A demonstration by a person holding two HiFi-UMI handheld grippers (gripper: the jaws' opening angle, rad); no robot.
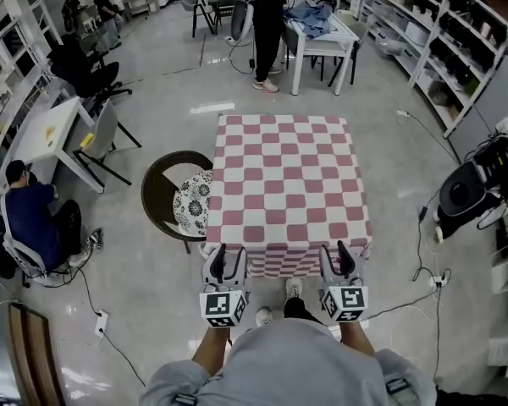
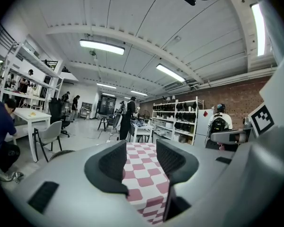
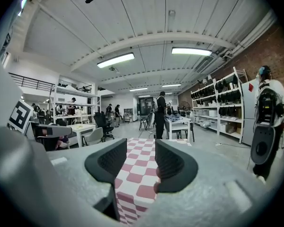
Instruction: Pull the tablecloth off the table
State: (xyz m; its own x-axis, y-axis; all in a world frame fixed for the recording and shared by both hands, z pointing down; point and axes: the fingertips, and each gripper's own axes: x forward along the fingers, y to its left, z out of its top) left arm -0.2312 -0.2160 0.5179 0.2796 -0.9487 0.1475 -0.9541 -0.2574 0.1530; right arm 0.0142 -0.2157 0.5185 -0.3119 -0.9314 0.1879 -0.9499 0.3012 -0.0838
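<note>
**Tongs spread at the hem, nothing pinched yet**

Left tongs (image 1: pixel 227 259) and right tongs (image 1: pixel 339 256) both stand spread, side by side at the near edge of the tablecloth (image 1: pixel 284 176), one near each front corner. In each gripper view the pink-and-white checks run away through the gap, and the pads are clear of the fabric. The cloth lies flat over the whole table, which it hides, and its near hem hangs just ahead of the tongs.

The likeliest slip is closing too soon or too high, so the pads meet on air or only graze the flat top instead of catching the hanging hem. If only one side catches, the pull would probably skew the cloth and snag it on a far corner.

A round chair (image 1: pixel 162 194) with a patterned cushion (image 1: pixel 192 203) sits close against the cloth's left side, so fabric sliding that way could drag across it. The person's shoes (image 1: pixel 293 288) are right under the hem, where falling cloth could tangle on a step back. Cables (image 1: pixel 423 271) trail on the floor to the right.
</note>
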